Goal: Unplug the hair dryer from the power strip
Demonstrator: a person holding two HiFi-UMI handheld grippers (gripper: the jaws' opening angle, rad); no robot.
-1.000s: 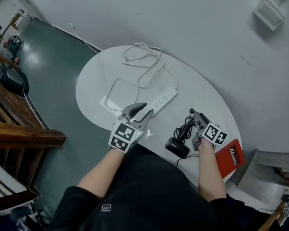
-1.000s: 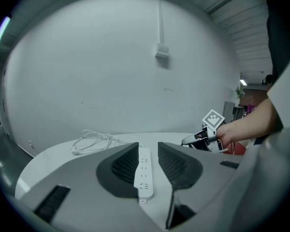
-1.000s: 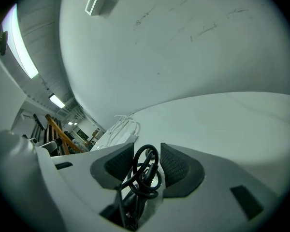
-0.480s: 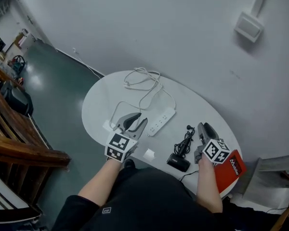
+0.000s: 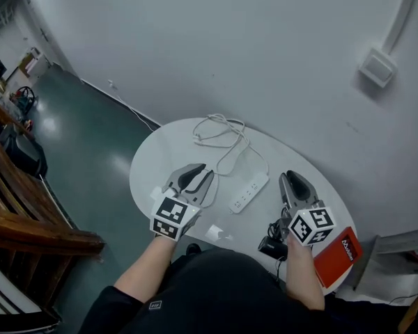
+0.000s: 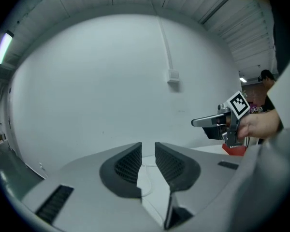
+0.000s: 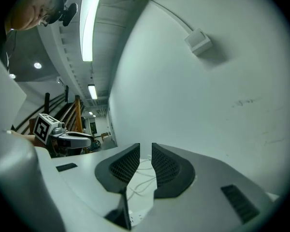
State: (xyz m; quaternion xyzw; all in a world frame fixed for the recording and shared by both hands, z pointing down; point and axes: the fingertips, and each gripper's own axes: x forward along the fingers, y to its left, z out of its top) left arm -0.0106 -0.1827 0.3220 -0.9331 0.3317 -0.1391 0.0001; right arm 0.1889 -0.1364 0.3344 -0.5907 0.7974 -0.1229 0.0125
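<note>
Lying near the front edge of the worktop [image 5: 160,162], the black hair dryer [image 5: 270,246] has its black cord [image 5: 274,228] bundled just beside it. The white power strip [image 5: 249,193] is a little apart from it, toward the middle. We see no black lead that runs into the strip, so we judge that the plug is already out, but it is too small to be sure. The strip's own white cable [image 5: 223,132] curls toward the wall, and a red book [image 5: 336,255] lies at the right edge.

The left gripper [image 5: 198,175] hangs above the worktop left of the strip, and the right gripper [image 5: 290,181] above the dryer's cord. The jaws of both are closing, with a narrow gap left and nothing between them.

If the plug is still in, we should press the strip down with the left jaws. The right jaws should pinch the plug's body, not the cord, and pull straight out, so that the strip does not slide.

Compared with one second ago, both grippers are now higher above the worktop. Then the left one was low at the near end of the strip and the right one low beside the cord. Their jaws stood wider then. Strip and dryer seem not to have moved.
</note>
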